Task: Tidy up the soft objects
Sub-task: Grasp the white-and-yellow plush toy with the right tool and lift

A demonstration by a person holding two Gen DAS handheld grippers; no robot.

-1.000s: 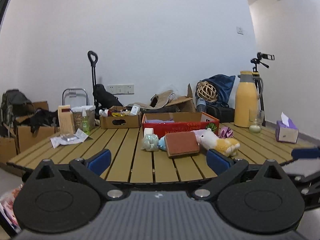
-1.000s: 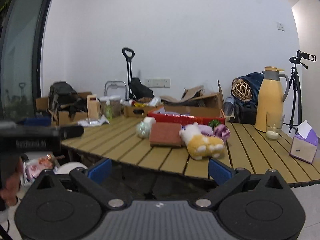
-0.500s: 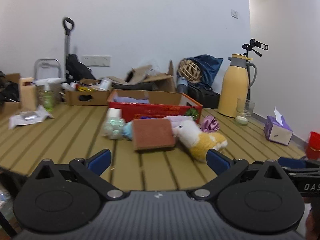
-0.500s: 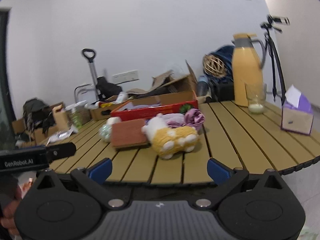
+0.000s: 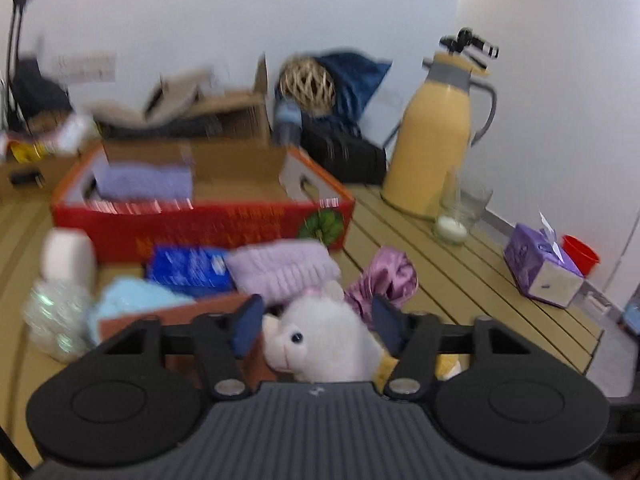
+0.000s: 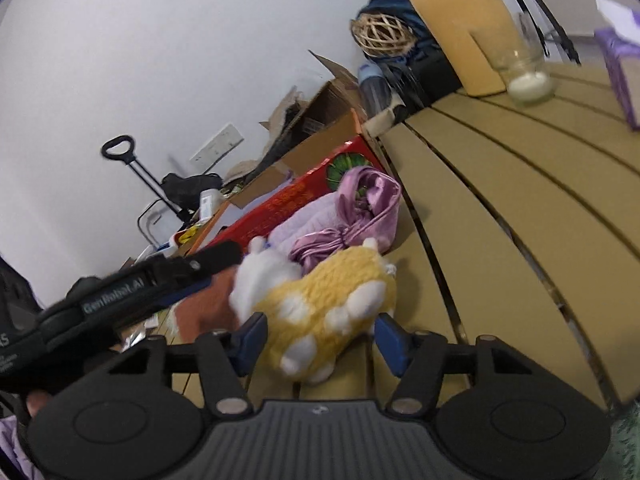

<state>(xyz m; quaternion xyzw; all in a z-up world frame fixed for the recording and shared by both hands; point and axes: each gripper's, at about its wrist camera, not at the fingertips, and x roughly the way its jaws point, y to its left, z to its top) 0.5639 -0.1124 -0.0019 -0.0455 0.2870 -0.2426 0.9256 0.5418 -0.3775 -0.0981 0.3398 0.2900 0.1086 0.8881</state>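
Slatted wooden table (image 5: 460, 280) against a white wall, crowded with soft things in front of a red box (image 5: 200, 220).

From the left wrist view, the left gripper (image 5: 316, 326) is held level and low over the near table edge, its blue pads set either side of the plush (image 5: 324, 340) head. The jaws are parted around the head; whether the pads touch it cannot be told. The white face looks toward the left and near.

In the right wrist view the camera is rolled, so the table slopes. The right gripper (image 6: 318, 336) straddles the plush (image 6: 332, 304) at its yellow body, jaws apart with a pad at each flank; contact is unclear. The toy lies on its side, long axis running from the white head at far left to the yellow rump at right, white paws pointing near. The other tool crosses at left, its side reading "GenRobot.AI".

Lettering on the box front is too blurred to read.
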